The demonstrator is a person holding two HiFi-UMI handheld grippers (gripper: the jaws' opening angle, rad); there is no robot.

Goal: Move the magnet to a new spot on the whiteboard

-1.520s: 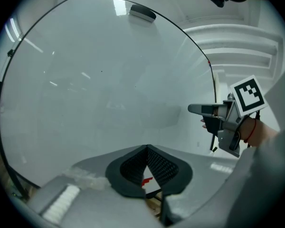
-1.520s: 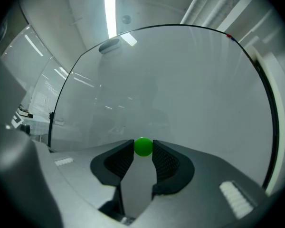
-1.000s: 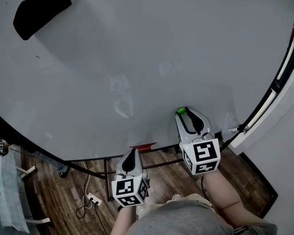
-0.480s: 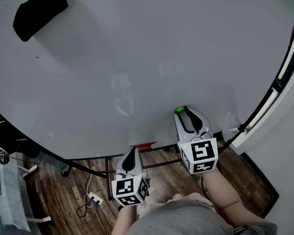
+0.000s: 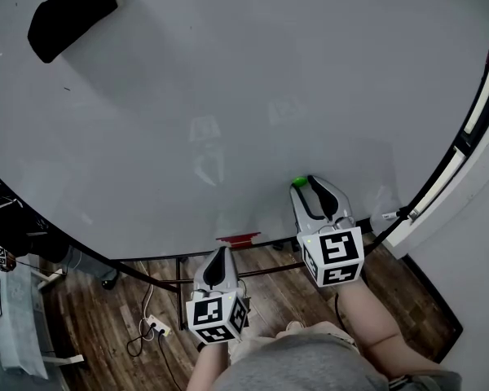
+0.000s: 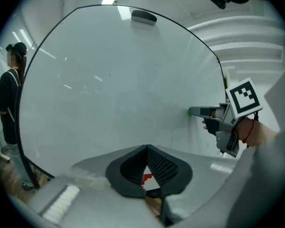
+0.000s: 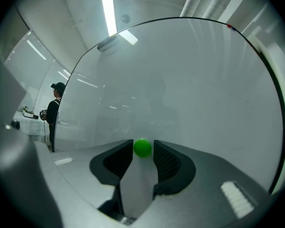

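A small green magnet (image 5: 299,182) sticks to the lower right part of the whiteboard (image 5: 228,96). My right gripper (image 5: 304,184) points at the board with the magnet (image 7: 142,147) between its fingertips. Its jaws are opening, and a thin gap shows on each side of the magnet. The left gripper view shows that gripper (image 6: 194,111) from the side, its tips at the magnet (image 6: 190,111). My left gripper (image 5: 219,252) hangs lower, below the board's bottom edge. Its pads (image 6: 154,163) meet at the tips with nothing between them.
A black eraser (image 5: 72,16) sits on the board at the upper left. A red item (image 5: 238,239) lies at the board's bottom edge. A person in dark clothes (image 6: 9,103) stands left of the board. Cables and a power strip (image 5: 152,330) lie on the wood floor.
The right gripper stays at the green magnet. The head view has shifted slightly, and the dark-clothed person now shows at its left edge. The left gripper has not moved.
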